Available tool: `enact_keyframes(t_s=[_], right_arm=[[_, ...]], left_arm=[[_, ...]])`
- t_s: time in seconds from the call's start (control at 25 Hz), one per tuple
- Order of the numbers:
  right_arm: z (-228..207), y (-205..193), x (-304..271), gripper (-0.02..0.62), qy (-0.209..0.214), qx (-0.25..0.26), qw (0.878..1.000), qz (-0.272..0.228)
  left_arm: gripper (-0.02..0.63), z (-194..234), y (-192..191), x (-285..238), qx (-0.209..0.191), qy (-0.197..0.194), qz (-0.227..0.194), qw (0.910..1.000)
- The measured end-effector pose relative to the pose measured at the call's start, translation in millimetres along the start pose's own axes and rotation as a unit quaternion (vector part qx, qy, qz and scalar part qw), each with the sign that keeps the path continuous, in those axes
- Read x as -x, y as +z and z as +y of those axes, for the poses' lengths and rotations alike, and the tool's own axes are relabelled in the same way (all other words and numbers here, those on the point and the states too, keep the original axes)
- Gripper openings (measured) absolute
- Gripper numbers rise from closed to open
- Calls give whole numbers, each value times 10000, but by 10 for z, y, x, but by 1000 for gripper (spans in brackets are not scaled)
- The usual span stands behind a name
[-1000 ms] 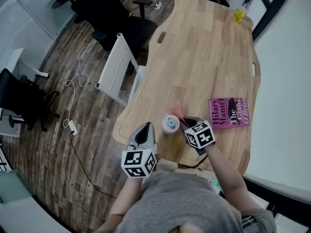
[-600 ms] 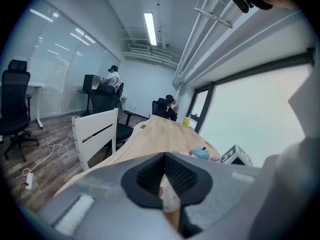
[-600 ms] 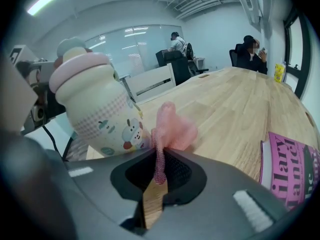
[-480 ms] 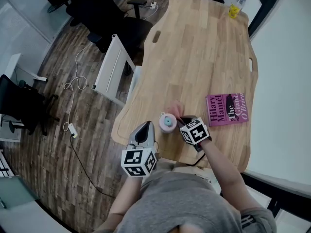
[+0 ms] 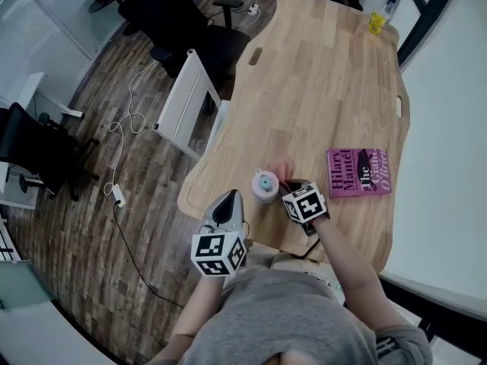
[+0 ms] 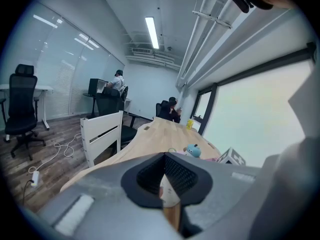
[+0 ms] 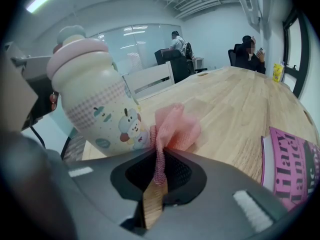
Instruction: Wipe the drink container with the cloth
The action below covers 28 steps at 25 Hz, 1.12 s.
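On the wooden surface (image 5: 319, 74), the bottle (image 5: 265, 185) stands unheld near the front edge, at ten o'clock of the right tongs (image 5: 288, 189), which are clamped on the pink cloth (image 7: 172, 129), and with the left tongs (image 5: 227, 205) closed and empty at seven o'clock, it could be toppled by a sideways wipe.

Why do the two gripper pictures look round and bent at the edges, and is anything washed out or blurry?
Right gripper view: a wide-angle lens, so the corners go dark, the drink container bulges and the cloth looks oversized up close. Left gripper view: the same bending; the window is washed out white. Head view: even light, the book sharp, milder bending.
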State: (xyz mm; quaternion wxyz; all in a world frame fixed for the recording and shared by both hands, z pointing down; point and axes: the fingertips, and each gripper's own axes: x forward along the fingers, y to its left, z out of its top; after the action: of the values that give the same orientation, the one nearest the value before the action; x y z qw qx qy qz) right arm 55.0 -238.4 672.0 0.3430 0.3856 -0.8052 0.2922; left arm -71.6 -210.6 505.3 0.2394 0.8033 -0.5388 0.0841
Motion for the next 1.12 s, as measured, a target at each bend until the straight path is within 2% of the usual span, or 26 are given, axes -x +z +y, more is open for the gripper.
enact_keyframes(t_s=[0.4, 0.64, 1.12], right_arm=[[2, 174, 483, 32, -366, -165, 9957, -835], [52, 324, 950, 31, -538, -40, 9892, -1365], [399, 611, 1800, 32, -332, 157, 9717, -2332]], left_arm=[[0, -83, -39, 228, 47, 172, -131, 9998], [0, -202, -36, 387, 67, 222, -247, 9994], [0, -372, -122, 662, 67, 324, -325, 9989]])
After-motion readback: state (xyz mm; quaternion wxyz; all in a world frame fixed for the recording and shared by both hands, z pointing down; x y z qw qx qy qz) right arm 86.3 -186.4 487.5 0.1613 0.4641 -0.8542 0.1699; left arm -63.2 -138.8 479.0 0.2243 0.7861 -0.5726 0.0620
